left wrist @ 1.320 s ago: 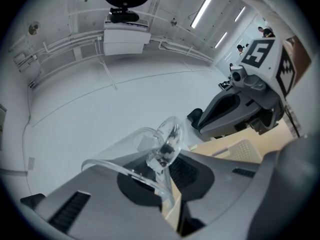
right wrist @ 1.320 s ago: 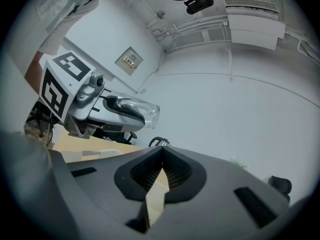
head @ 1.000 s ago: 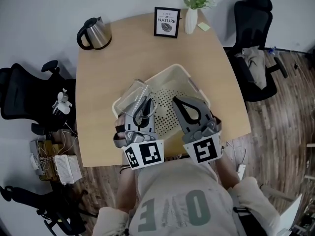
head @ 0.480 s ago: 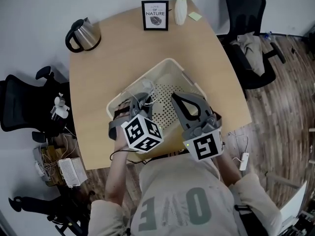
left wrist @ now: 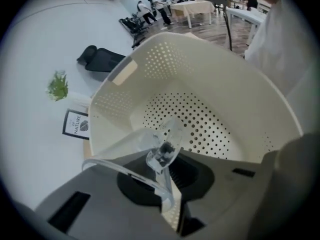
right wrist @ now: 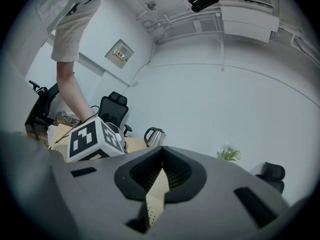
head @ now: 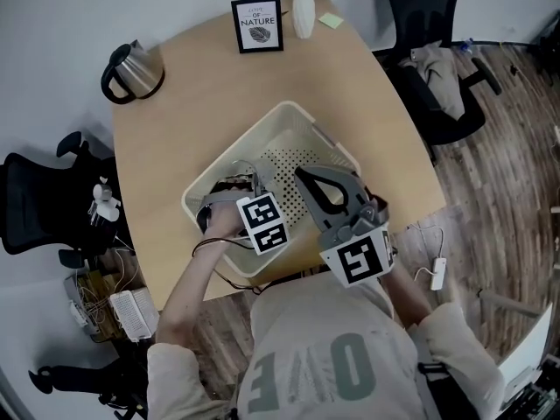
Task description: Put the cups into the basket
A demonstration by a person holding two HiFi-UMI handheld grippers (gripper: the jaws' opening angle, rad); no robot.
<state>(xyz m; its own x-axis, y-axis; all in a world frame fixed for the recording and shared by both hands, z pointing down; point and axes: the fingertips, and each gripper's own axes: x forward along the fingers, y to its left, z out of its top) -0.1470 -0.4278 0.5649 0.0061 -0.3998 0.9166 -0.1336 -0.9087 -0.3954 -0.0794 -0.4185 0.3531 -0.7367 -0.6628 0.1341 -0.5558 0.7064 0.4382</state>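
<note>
Over wooden desk (head: pixel 166 129), within the last second, lowered into cream basket (head: pixel 282 122) with left claw (left wrist: pixel 166 170) clamped on rim of clear cup (left wrist: pixel 135 144), cup now inside over perforated floor, judged ready for release; right claw (right wrist: pixel 161 171) closed, empty.

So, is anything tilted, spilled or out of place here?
Only the clear cup: the left gripper holds it tipped on its side inside the basket, not upright. The right gripper is closed on the basket's wall. Nothing looks spilled or damaged on the table.
</note>
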